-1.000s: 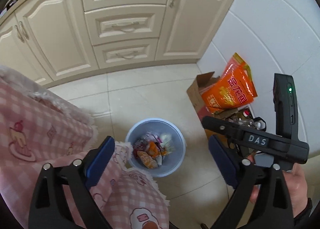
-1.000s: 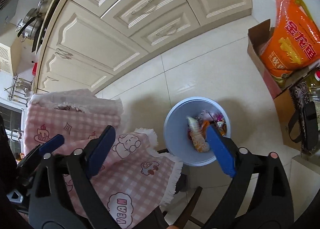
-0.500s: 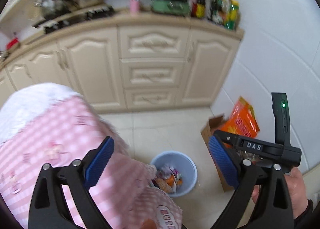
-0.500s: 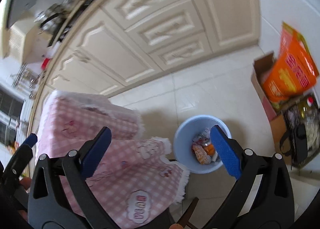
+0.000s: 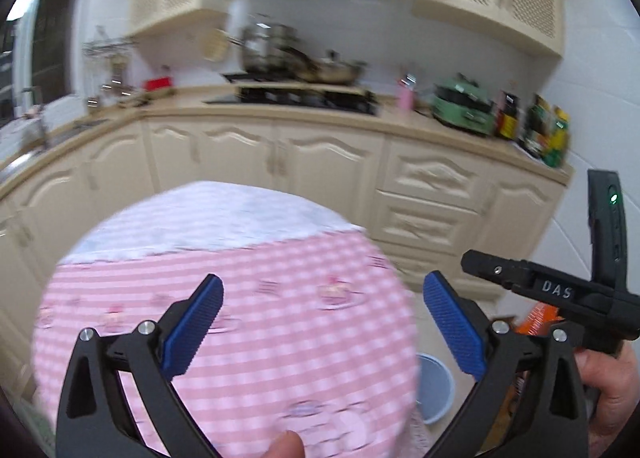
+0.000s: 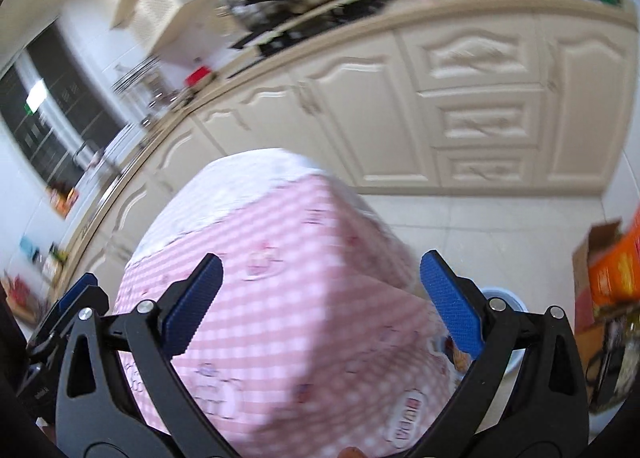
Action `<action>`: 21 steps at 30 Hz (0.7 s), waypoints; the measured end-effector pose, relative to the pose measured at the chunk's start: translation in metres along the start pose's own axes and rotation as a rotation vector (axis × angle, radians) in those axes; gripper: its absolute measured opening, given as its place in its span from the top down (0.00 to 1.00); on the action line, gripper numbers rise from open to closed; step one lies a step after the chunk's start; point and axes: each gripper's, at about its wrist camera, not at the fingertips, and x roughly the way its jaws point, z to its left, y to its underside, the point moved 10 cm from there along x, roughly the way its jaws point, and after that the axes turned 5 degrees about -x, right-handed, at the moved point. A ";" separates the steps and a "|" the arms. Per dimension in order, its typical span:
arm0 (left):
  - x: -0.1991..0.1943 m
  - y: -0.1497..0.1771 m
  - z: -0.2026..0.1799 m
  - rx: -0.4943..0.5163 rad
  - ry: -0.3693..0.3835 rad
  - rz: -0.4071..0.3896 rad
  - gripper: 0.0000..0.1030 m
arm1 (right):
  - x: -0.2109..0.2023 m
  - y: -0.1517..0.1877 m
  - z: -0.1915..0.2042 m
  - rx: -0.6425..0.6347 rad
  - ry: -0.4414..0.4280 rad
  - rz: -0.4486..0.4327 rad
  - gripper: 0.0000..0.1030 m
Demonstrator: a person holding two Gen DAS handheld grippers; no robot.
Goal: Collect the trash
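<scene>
Pink checked cloth covers the table (image 5: 248, 298), over which the left tongs (image 5: 322, 322) hover wide open and empty. To their right, the right tongs (image 6: 320, 298) also gape, holding nothing. The blue bin (image 5: 436, 386) with trash sits on the floor beyond the table's right edge. Likely step: seeking more trash; none is visible on the table.

A cloth-covered table (image 5: 256, 298) stands in front of the cabinets (image 5: 320, 174). A bin (image 5: 436, 386) sits on the floor to its right, partly hidden by it. A cardboard box (image 6: 592, 258) lies further right. Pots (image 5: 304, 66) rest on the counter behind.
</scene>
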 end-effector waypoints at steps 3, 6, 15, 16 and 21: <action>-0.029 -0.008 0.038 -0.037 -0.078 -0.049 0.05 | -0.002 -0.005 0.053 -0.103 -0.039 -0.017 0.06; -0.064 -0.016 0.076 -0.073 -0.151 -0.106 0.05 | -0.008 -0.006 0.107 -0.215 -0.068 -0.043 0.06; -0.170 -0.033 0.157 -0.161 -0.355 -0.270 0.05 | -0.046 -0.002 0.224 -0.468 -0.094 -0.188 0.06; -0.180 -0.034 0.163 -0.169 -0.369 -0.283 0.04 | -0.050 -0.001 0.233 -0.480 -0.101 -0.199 0.06; -0.218 -0.035 0.189 -0.186 -0.463 -0.312 0.04 | -0.069 0.003 0.266 -0.508 -0.136 -0.244 0.06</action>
